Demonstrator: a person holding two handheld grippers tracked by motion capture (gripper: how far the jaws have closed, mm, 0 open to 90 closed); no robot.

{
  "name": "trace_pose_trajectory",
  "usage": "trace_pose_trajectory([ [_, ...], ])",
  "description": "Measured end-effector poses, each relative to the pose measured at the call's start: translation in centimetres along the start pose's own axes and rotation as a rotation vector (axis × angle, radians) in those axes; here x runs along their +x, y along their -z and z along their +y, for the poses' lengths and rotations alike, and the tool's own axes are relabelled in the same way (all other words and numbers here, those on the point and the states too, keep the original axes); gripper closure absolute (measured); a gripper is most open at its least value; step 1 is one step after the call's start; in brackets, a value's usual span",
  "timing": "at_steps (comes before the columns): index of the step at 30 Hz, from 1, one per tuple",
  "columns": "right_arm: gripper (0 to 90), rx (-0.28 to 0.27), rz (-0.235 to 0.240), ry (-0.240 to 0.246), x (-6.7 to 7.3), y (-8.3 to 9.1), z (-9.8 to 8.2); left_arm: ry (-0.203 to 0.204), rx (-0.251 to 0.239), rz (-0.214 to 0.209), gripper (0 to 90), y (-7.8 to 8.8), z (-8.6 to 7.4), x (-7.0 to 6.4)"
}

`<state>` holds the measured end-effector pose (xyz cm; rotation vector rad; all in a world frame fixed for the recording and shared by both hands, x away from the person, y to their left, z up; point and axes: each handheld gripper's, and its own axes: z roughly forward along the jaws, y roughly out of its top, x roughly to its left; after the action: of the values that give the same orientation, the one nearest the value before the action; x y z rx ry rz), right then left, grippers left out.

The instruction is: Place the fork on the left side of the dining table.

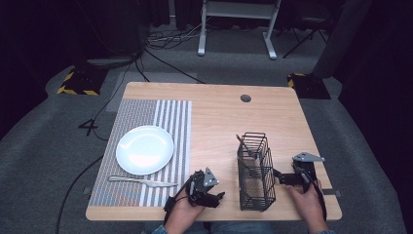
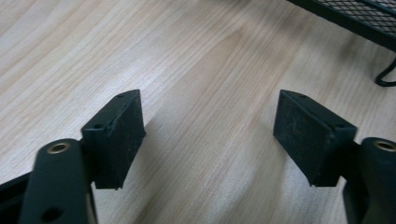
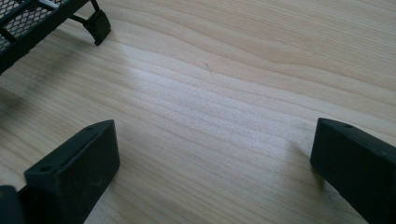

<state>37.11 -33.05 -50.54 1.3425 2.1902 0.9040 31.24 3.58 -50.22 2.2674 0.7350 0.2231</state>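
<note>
Plainly, plate [image 1: 144, 149] and wire basket [image 1: 255, 171] bear unreadable markings.

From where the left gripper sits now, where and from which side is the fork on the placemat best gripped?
Probably the fork's straight handle, around mid-length, coming from above with jaws across its width. It lies flat along the placemat's near edge, below the plate, so nothing crowds the handle. The left gripper is open beside it.
</note>
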Motion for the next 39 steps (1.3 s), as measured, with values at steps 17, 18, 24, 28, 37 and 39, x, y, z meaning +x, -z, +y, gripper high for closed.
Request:
trace_pose_trajectory([
  [17,2.2,-0.005,-0.004,-0.004,0.1,0.1,-0.1,-0.016,-0.017,-0.044,31.7,4.5,3.0,2.3],
  [18,2.2,-0.005,-0.005,-0.004,0.1,0.1,-0.1,-0.016,-0.027,-0.044,31.7,4.8,3.2,2.4],
  [24,2.2,-0.004,-0.007,-0.007,0.1,0.1,-0.1,-0.004,-0.084,-0.054,31.9,6.6,4.9,3.6],
  [28,2.3,-0.004,-0.007,-0.007,0.1,0.1,-0.1,-0.003,-0.109,-0.066,32.1,7.0,6.1,3.9],
  [37,2.3,-0.005,-0.008,-0.008,0.1,0.1,-0.1,0.014,-0.155,-0.086,32.2,7.6,7.8,4.9],
  [39,2.3,-0.005,-0.007,-0.008,0.1,0.1,-0.1,0.033,-0.171,-0.093,32.2,7.6,8.0,5.2],
])
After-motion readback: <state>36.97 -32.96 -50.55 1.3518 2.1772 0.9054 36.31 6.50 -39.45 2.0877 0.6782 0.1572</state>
